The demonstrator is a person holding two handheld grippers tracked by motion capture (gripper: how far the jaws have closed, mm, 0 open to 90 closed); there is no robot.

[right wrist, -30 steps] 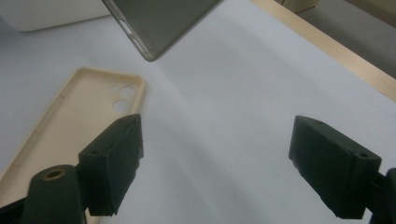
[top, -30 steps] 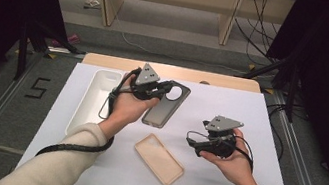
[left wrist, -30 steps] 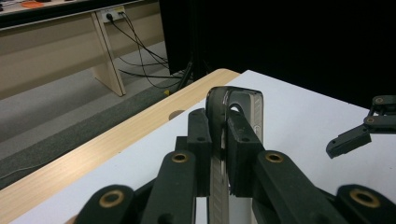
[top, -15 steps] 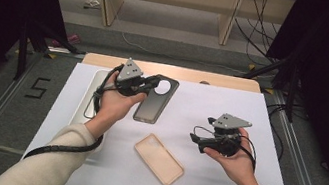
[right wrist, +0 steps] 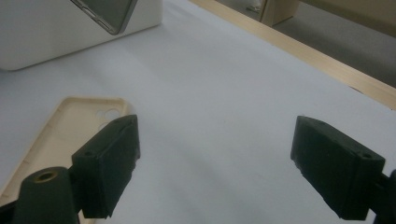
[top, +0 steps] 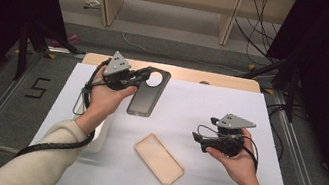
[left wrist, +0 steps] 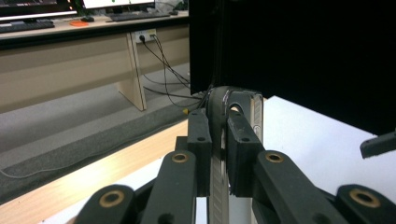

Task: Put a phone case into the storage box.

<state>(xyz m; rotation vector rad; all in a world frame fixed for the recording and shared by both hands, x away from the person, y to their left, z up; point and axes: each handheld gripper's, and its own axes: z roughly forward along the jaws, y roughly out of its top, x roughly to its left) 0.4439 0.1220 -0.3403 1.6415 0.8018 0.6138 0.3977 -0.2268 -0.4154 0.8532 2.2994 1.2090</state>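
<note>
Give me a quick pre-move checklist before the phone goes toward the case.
1. Left gripper clamped on the phone: ok, the pads press its edge in the left gripper view.
2. Phone lifted off the table: cannot tell, its lower end may touch.
3. Right gripper open and empty: ok.
4. Beige case lying hollow side up: ok.
5. Case free, nothing on it: ok, though the right gripper sits close beside it.
6. White tray out of the phone's way: ok, it lies under the left forearm.

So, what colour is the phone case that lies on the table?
The phone case is pale beige, almost cream. It shows best in the high view.
</note>
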